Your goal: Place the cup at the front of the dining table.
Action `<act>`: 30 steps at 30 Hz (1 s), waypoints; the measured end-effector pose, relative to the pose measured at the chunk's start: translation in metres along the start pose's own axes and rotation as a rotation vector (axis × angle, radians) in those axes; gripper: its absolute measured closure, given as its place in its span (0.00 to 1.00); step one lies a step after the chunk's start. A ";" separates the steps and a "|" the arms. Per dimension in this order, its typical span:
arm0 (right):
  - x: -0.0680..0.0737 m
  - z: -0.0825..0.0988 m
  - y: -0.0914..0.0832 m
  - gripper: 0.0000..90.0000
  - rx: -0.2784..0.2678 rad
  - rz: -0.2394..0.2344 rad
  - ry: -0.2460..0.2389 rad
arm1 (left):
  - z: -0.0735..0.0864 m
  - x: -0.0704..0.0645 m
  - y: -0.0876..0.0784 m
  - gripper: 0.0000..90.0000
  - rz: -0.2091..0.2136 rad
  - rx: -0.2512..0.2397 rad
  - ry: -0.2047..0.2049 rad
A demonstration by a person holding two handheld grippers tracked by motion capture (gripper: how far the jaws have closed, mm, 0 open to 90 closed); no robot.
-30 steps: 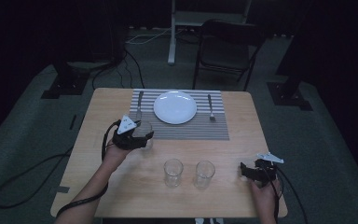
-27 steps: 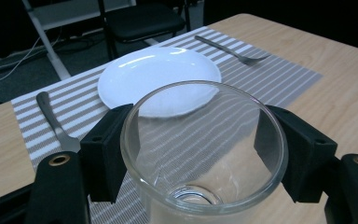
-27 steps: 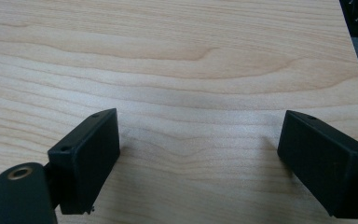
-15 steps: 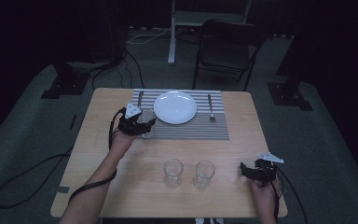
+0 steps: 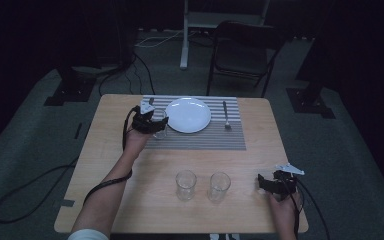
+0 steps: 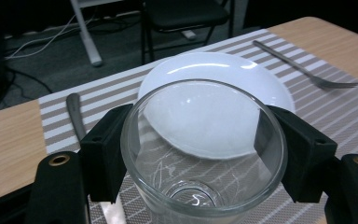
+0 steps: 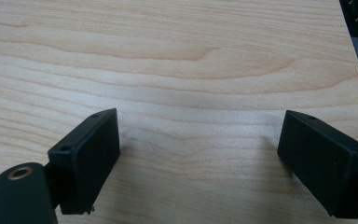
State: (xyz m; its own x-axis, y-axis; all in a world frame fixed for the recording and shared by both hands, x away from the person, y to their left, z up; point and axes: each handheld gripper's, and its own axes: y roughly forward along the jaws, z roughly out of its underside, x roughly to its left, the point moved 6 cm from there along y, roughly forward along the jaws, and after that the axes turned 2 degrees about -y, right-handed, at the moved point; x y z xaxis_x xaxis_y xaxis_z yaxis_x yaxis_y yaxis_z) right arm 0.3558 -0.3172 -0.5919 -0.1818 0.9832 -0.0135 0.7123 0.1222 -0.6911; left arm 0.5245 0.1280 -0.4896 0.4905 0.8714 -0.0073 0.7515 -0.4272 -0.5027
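Left gripper [image 6: 200,154] clamped on clear glass [image 6: 203,149], held upright over striped placemat [image 5: 200,137], just beside white plate [image 5: 188,114].

Knife [image 6: 77,116] left of plate, fork [image 5: 225,116] right. Two further glasses [image 5: 186,184] near table [image 5: 130,200] front edge. Right gripper [image 7: 200,158] spread wide, grasping nothing, over bare wood at front right.

We count three clear glasses: one [image 6: 200,154] held by left gripper, two standing free on table, left one [image 5: 185,184] and right one [image 5: 219,186]. One white plate [image 5: 188,115]. One striped placemat [image 5: 205,137]. One fork [image 5: 226,116]. One utensil [image 6: 76,116] left of plate, kind unclear. Two grippers: left [image 5: 152,123], right [image 5: 267,182]. One table [image 5: 145,200]. One chair [image 5: 242,55].
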 end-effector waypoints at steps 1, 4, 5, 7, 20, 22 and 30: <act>0.000 0.000 0.000 0.14 0.000 0.000 0.001 | 0.000 0.000 0.001 0.32 -0.003 0.007 0.004; 0.000 0.000 0.000 0.14 0.000 0.000 0.000 | 0.003 0.002 0.005 0.32 -0.008 0.016 0.005; 0.000 0.000 0.000 0.14 0.000 0.000 0.001 | 0.004 0.004 0.007 0.32 -0.016 0.018 -0.003; 0.000 0.000 0.000 0.14 0.000 0.000 0.000 | 0.005 0.006 0.010 0.32 -0.018 0.023 -0.007; 0.000 0.000 0.000 0.14 0.000 0.001 0.002 | 0.012 0.002 0.022 0.32 -0.017 0.055 0.003; 0.000 0.000 0.000 0.14 0.000 0.001 0.002 | 0.012 0.002 0.021 0.32 -0.013 0.056 0.000; 0.000 0.000 0.000 0.14 0.001 0.000 0.002 | 0.012 0.001 0.020 0.32 -0.019 0.074 -0.001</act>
State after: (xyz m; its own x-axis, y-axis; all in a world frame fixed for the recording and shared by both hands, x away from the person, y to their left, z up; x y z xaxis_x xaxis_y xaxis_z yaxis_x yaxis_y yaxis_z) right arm 0.3554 -0.3173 -0.5919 -0.1801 0.9836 -0.0123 0.7120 0.1217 -0.6916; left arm 0.5350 0.1234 -0.5101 0.4761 0.8794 0.0024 0.7258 -0.3914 -0.5656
